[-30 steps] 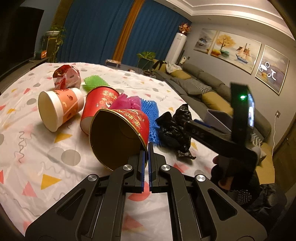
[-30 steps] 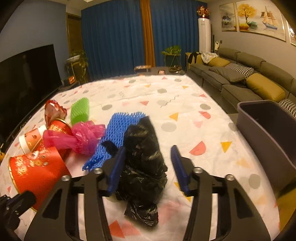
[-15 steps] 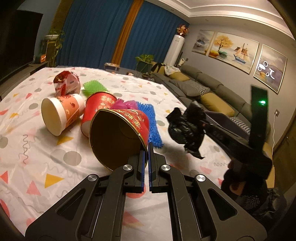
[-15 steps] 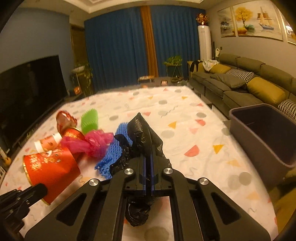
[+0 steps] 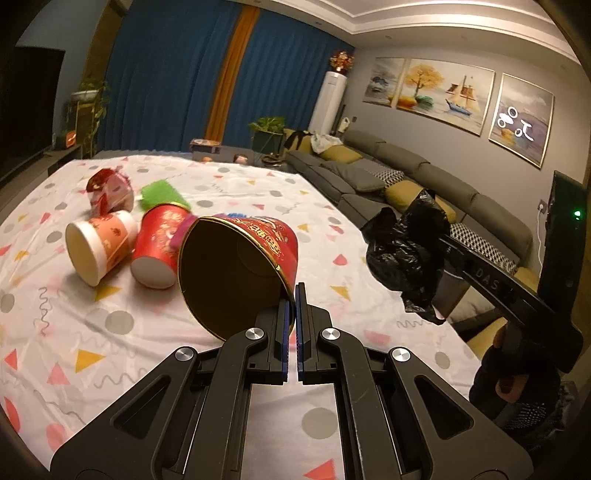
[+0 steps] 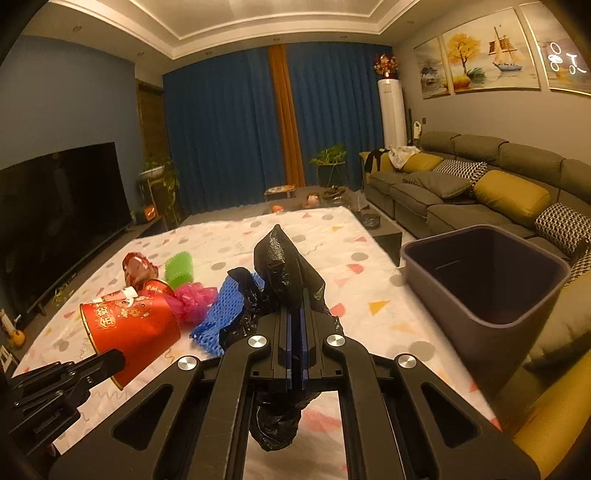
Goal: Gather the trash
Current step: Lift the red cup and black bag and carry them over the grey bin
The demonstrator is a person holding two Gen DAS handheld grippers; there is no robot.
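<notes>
Your right gripper [image 6: 295, 354] clamps the black plastic bag [image 6: 284, 273], left of the grey bin [image 6: 487, 291]. Your left gripper [image 5: 291, 332] pinches only the red cup [image 5: 240, 266] rim; a swing toward the bin could slip it.

1. Dim, warm light; white ceiling [image 6: 295, 22] with stepped moulding.
2. Blue curtains [image 6: 221, 129] across the far wall, an orange strip [image 6: 284, 110] between them.
3. Grey sofa [image 6: 480, 184] with yellow cushions along the right wall, paintings [image 5: 443, 92] above.
4. Dark television [image 6: 55, 221] at left.
5. Potted plant [image 6: 328, 162] near a white standing unit [image 6: 393, 110].
</notes>
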